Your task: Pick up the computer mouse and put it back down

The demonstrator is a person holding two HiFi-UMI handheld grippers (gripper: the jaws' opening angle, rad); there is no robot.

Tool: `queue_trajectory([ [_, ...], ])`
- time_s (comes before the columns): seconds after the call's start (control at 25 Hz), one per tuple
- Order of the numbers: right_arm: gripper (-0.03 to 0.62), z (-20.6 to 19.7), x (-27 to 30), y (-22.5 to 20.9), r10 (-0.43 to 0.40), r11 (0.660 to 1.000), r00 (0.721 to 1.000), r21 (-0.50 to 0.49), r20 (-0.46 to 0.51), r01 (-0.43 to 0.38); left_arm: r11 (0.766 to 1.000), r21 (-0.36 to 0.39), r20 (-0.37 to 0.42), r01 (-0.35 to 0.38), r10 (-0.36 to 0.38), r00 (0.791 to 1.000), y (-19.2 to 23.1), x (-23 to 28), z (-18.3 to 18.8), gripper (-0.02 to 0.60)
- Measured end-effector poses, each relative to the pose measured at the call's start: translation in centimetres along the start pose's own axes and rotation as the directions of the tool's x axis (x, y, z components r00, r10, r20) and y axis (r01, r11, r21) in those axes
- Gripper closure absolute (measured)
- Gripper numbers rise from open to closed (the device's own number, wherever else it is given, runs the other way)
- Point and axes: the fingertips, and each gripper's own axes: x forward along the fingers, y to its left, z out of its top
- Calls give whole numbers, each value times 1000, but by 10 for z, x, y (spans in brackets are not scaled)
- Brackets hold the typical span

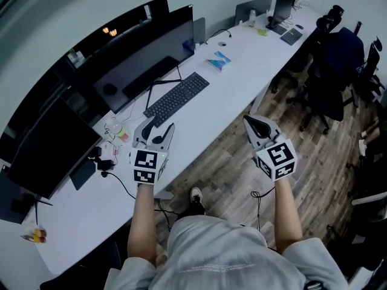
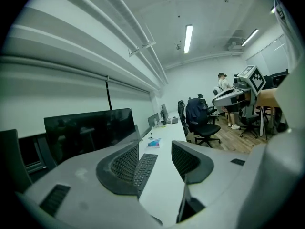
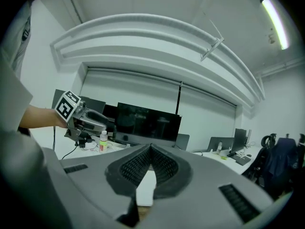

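Desk (image 1: 233,92) runs from near left to far right along the wall.
- Keyboard (image 1: 176,98): mid-desk.
- Monitor (image 1: 145,56): behind the keyboard, at the back edge.
- Second monitor (image 1: 48,147): toward the near-left end.
- Booklet (image 1: 218,60): beyond the keyboard, toward the far end.
- Chairs (image 1: 329,71): on the floor (image 1: 230,162), off the front edge.
- Left gripper (image 1: 158,128): over the front edge, before the keyboard.
- Right gripper (image 1: 254,125): off the desk, over the floor.

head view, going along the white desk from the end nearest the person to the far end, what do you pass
monitor → left gripper → keyboard → blue booklet → far keyboard
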Motion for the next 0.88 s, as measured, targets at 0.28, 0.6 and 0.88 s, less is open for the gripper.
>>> queue_trajectory([
  [0.28,594,9,83,16,59,998,998,14,-36,-58,999,-46,-42,-18,16,999,66,27,-34,370],
  [0.6,594,1,156,42,123,992,988,20,-96,-122,991,-126,-112,-39,25,993,113,39,-85,370],
  [0.88,593,-13,203,58,208,978,969,32,-131,-206,975,-207,-180,-81,43,983,129,49,-132,370],
])
